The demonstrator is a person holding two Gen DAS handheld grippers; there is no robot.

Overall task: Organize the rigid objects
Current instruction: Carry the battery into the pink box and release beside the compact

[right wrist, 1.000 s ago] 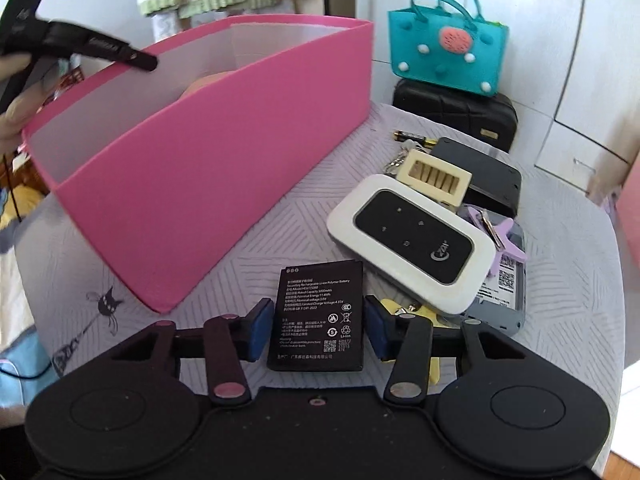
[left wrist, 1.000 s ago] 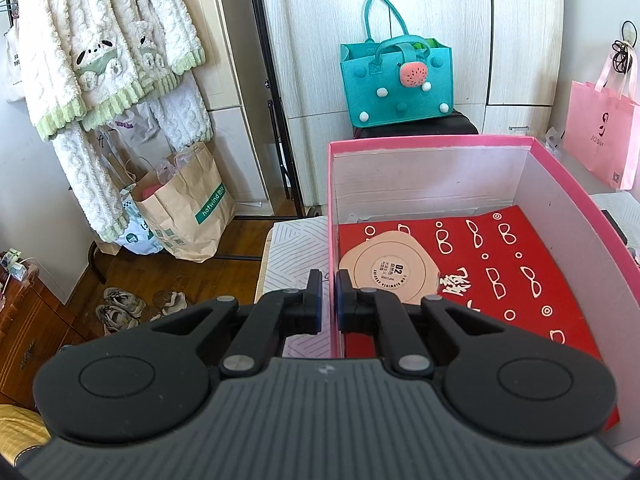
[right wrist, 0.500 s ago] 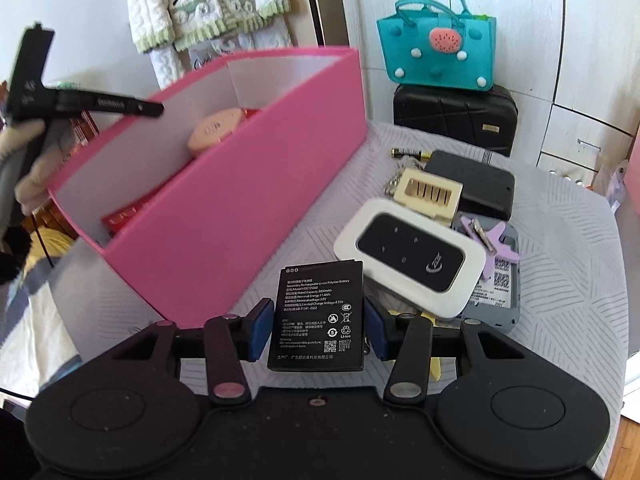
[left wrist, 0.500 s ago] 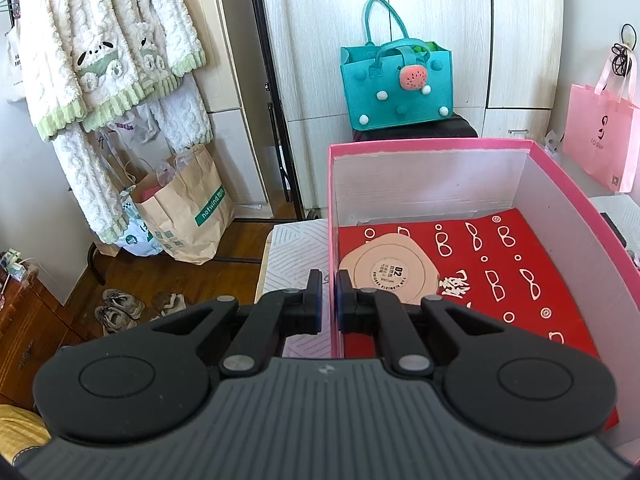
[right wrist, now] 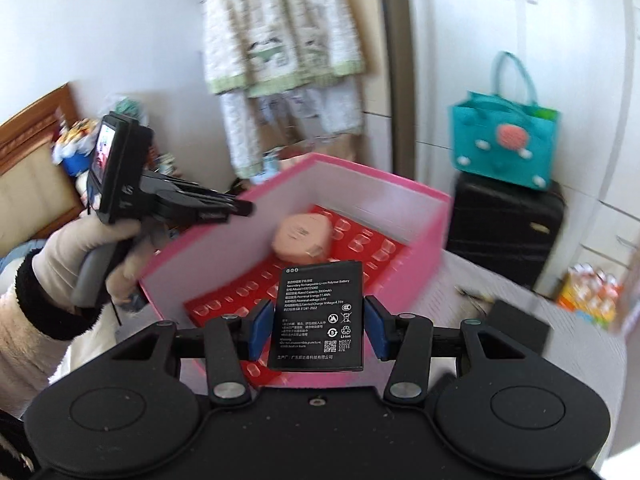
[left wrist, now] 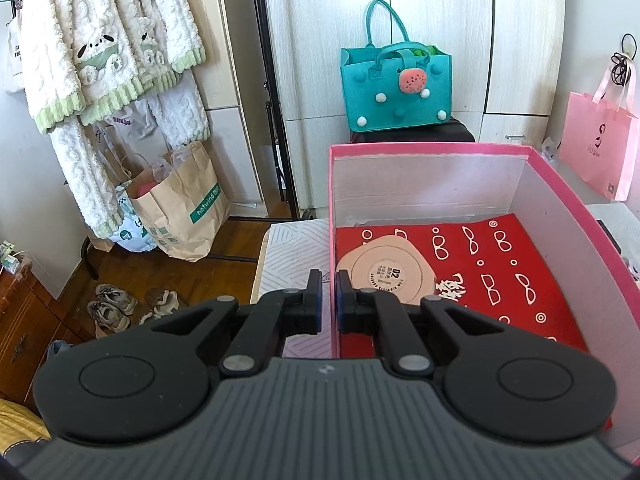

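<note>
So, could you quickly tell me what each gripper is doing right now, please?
Left gripper: shut on the pink box, clamping its wall.
Right gripper: shut on the black battery, held above the box.

Blurred throughout in the right wrist view: teal bag (right wrist: pixel 505 148), black case (right wrist: pixel 505 232) beneath it, hanging garments (right wrist: pixel 280 28), small items on the table (right wrist: pixel 580 356) at right, too smeared to identify. Hid the near part of the pink box (right wrist: pixel 424 240) floor behind the black battery (right wrist: pixel 318 316). Cut off at the left edge: the person's sleeve (right wrist: pixel 28 328). In the left wrist view, masked the near end of the red liner (left wrist: pixel 480 264) and part of the beige disc (left wrist: pixel 386 272) behind the gripper body. Print on that disc too small to read. Cropped by the right edge: pink paper bag (left wrist: pixel 600 148).
</note>
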